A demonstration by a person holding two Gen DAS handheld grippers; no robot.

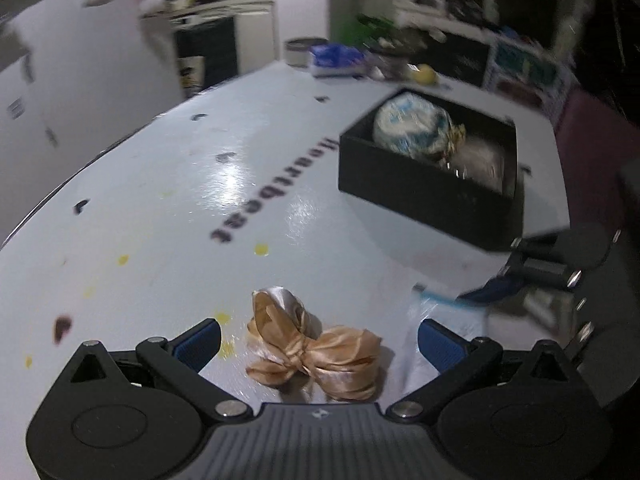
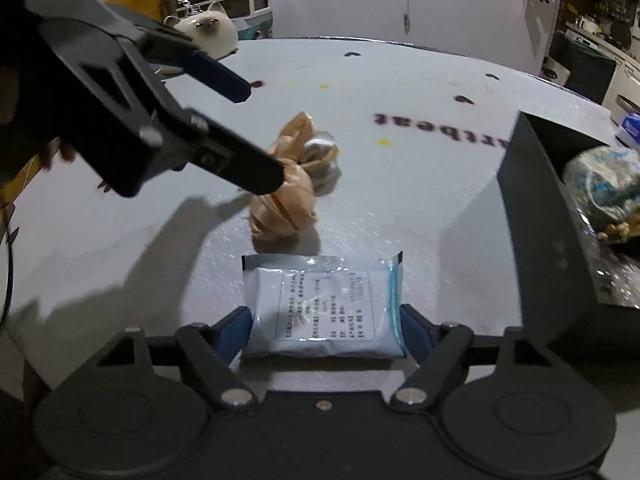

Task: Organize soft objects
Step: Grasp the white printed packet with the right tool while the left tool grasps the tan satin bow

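In the right wrist view, the right hand-held gripper (image 2: 322,330) sits low at 6 o'clock, its blue-padded jaws set fairly wide on either side of a flat pale-blue sealed packet (image 2: 322,308) with printed text, which lies on the desk (image 2: 420,208). The pads are right at the packet's side edges; whether they press on it cannot be told. Beyond the packet, toward 12 o'clock, a peach satin ribbon bow (image 2: 286,200) rests on the desk, apart from the packet. The left hand-held gripper (image 2: 266,132) reaches in from 10 o'clock, one black finger crossing in front of the bow, the other well above it. At 3 o'clock stands a black box (image 2: 532,216) holding a white-and-blue wrapped bundle (image 2: 604,184). Farther off, at 11 o'clock, a white cat-shaped teapot (image 2: 212,28) sits at the desk's far edge. In the left wrist view, the left gripper's jaws stand wide at 6 o'clock, with the bow lying on the desk between the blue pads, touching neither. The desk is glossy white with small printed hearts, yellow dots and dark lettering.
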